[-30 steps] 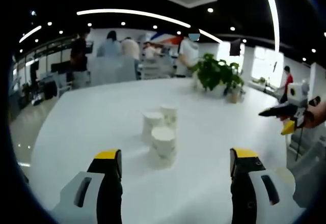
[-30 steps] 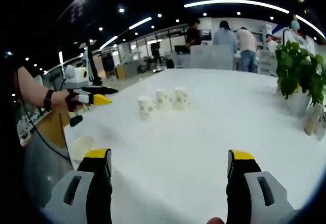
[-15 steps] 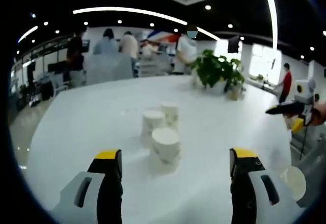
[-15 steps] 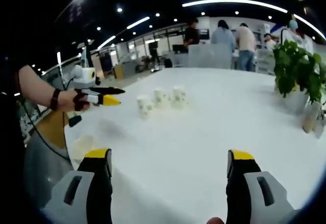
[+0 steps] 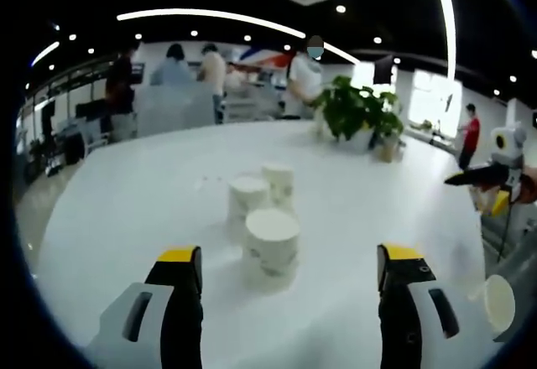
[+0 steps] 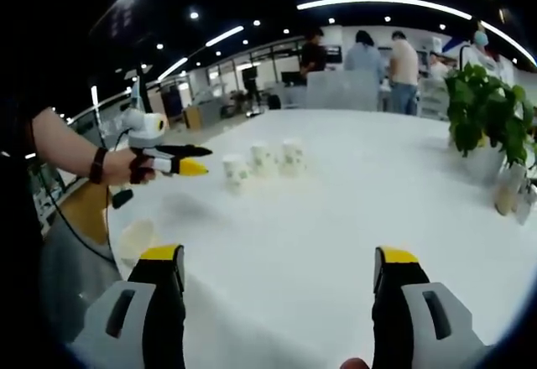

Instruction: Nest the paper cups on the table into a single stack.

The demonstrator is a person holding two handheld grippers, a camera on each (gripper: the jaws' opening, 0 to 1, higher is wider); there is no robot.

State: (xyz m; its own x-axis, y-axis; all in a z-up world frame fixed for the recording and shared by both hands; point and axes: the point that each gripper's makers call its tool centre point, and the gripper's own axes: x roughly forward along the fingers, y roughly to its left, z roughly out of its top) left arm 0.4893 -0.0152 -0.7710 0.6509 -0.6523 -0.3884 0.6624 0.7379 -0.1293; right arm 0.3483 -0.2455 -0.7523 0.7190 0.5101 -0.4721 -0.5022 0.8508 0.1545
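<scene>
Three white paper cups stand upside down, close together, on the white table. In the left gripper view the nearest cup is just ahead of my open left gripper, with the middle cup and the far cup behind it. In the right gripper view the same cups form a row far ahead of my open right gripper. The left gripper, held in a hand, hovers just left of that row, holding nothing. The right gripper hangs off to the right, apart from the cups.
A pale cup-like round thing sits at the table's near edge. A potted plant and a small bottle stand on the far side. Several people stand behind the table.
My left gripper has moved forward toward the cups, which now loom larger between its jaws. The right gripper has barely moved. The cups stay in place.
</scene>
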